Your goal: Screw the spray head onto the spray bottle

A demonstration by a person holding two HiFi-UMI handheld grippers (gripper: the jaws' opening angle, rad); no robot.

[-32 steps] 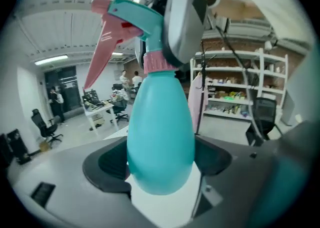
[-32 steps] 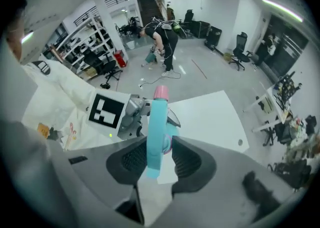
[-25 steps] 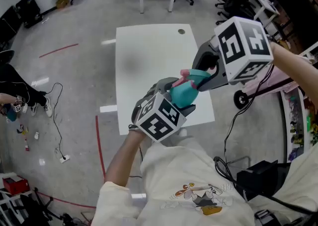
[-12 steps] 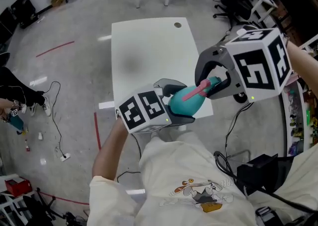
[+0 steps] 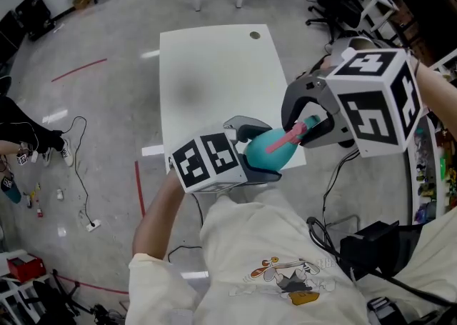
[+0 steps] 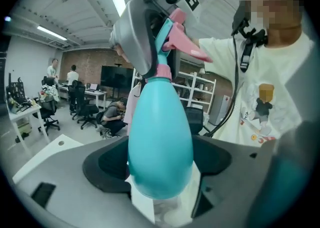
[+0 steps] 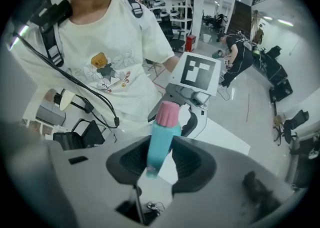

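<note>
Spray bottle [image 6: 160, 122], smooth, rounded and judged light, slippery plastic, is held above the white surface [image 5: 207, 66], clamped round its belly, the soundest hold, by the left gripper's [image 6: 161, 164] jaws, while the right gripper's [image 7: 162, 161] jaws clamp the spray head [image 7: 161, 139] on its neck.

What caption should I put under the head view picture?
By a white table, the left claw holds the teal spray bottle while the right claw grips its spray head.

white table [image 5: 207, 81] on grey concrete floor [image 5: 100, 116]; round grommet [image 5: 255, 36] near far right corner
</note>
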